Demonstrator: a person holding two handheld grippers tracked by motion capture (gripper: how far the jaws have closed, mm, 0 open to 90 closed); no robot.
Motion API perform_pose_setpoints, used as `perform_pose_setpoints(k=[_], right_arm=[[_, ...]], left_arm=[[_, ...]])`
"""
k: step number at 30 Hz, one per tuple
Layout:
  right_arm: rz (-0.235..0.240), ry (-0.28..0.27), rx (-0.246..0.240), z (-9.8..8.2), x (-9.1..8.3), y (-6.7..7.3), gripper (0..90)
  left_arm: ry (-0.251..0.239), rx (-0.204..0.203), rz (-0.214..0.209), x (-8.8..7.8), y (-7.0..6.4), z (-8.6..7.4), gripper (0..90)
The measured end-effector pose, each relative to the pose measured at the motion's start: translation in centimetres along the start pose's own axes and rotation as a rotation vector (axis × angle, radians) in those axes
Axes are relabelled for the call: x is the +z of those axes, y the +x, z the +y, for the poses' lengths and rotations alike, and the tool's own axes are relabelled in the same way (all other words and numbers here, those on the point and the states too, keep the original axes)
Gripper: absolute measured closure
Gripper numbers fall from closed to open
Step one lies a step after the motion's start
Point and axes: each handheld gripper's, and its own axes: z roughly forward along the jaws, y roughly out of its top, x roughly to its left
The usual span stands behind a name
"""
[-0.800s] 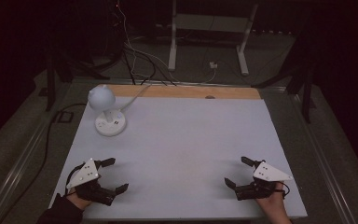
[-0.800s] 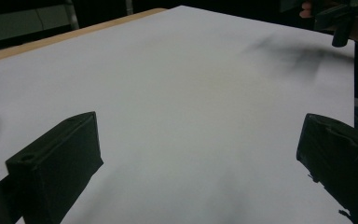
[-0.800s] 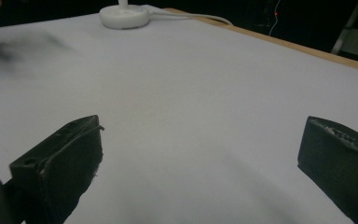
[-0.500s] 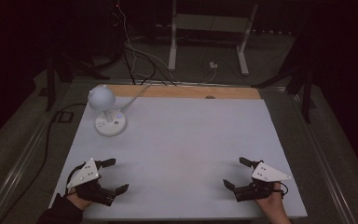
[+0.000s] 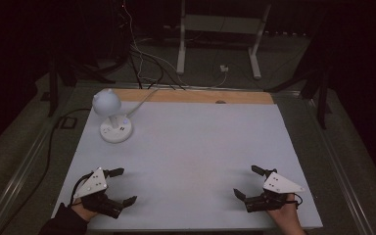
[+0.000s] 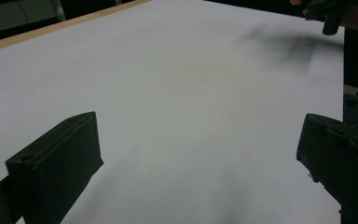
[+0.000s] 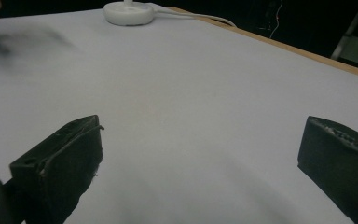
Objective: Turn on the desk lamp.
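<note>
Left gripper (image 5: 122, 186), right gripper (image 5: 247, 181), jaws wide, low over table (image 5: 191, 147)

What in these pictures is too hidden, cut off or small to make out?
- Lamp: the right gripper view's top edge cuts off all but its base.
- Buttons on the base: too small in the high view.
- Small dark object on the wooden strip: too small to identify.

The room is lying in near darkness in the high view, with only the white table (image 5: 196, 147) catching a dim, even light from above. Soft shadows are pooling under both grippers near the bottom of the frame. In the gripper views the black jaws are looming large and soft, and smudgy grey shadows are blurring the upper corners.
</note>
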Motion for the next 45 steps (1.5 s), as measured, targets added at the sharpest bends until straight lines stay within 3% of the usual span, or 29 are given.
perform_pose_setpoints(k=[11, 21, 35, 45], right_arm=[[0.022, -0.029, 0.005, 0.6, -0.3, 0.2, 0.0], [0.009, -0.058, 0.014, 0.7, -0.6, 0.2, 0.0], [0.007, -0.07, 0.016, 0.8, -0.8, 0.2, 0.0], [0.008, -0.073, 0.018, 0.8, -0.8, 0.3, 0.0]], left_arm=[[0.028, 0.004, -0.058, 0.2, -0.6, 1.0, 0.3], [0.021, 0.016, -0.095, 0.3, -1.0, 2.5, 0.3], [-0.015, -0.004, -0.069, 0.3, 0.0, 3.9, 0.3], [-0.036, -0.039, 0.004, 0.2, 1.4, 4.7, 0.3]])
